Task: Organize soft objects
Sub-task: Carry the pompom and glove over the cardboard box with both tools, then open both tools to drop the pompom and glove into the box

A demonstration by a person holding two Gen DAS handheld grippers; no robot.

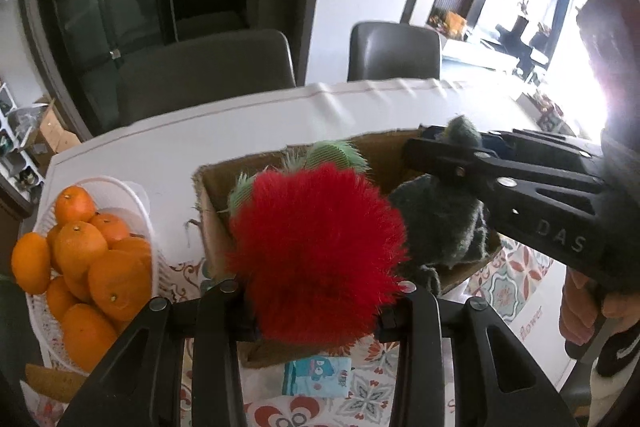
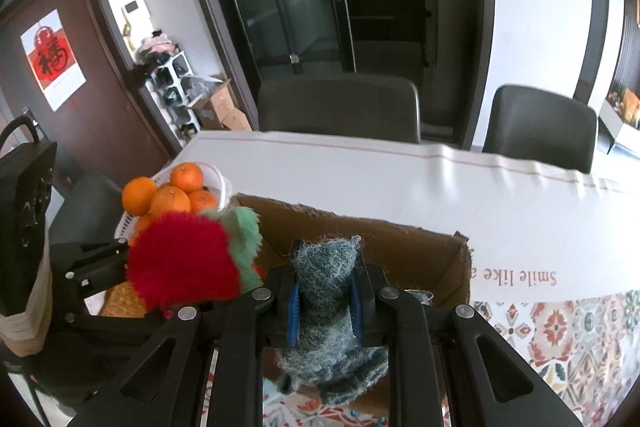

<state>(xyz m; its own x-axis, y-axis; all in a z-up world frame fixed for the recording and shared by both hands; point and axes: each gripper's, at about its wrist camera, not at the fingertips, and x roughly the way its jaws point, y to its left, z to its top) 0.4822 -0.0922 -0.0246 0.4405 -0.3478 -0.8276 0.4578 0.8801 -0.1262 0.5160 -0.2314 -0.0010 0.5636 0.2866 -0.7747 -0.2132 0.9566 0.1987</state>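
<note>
My left gripper (image 1: 316, 291) is shut on a fluffy red plush with green leaves (image 1: 316, 239), held over the open cardboard box (image 1: 216, 227). From the right wrist view the same red plush (image 2: 184, 259) hangs at the box's left end. My right gripper (image 2: 325, 297) is shut on a grey-green fuzzy soft toy (image 2: 326, 263), pinched between its blue pads (image 2: 293, 307) above the cardboard box (image 2: 400, 251). In the left wrist view that grey-green toy (image 1: 436, 223) hangs from the right gripper (image 1: 428, 147), inside the box on its right side.
A white basket (image 1: 132, 199) of oranges (image 1: 104, 267) stands left of the box. The table has a white cloth (image 2: 400, 179) and a patterned mat (image 2: 580, 339). A small blue packet (image 1: 316, 375) lies before the box. Two grey chairs (image 2: 340, 107) stand behind the table.
</note>
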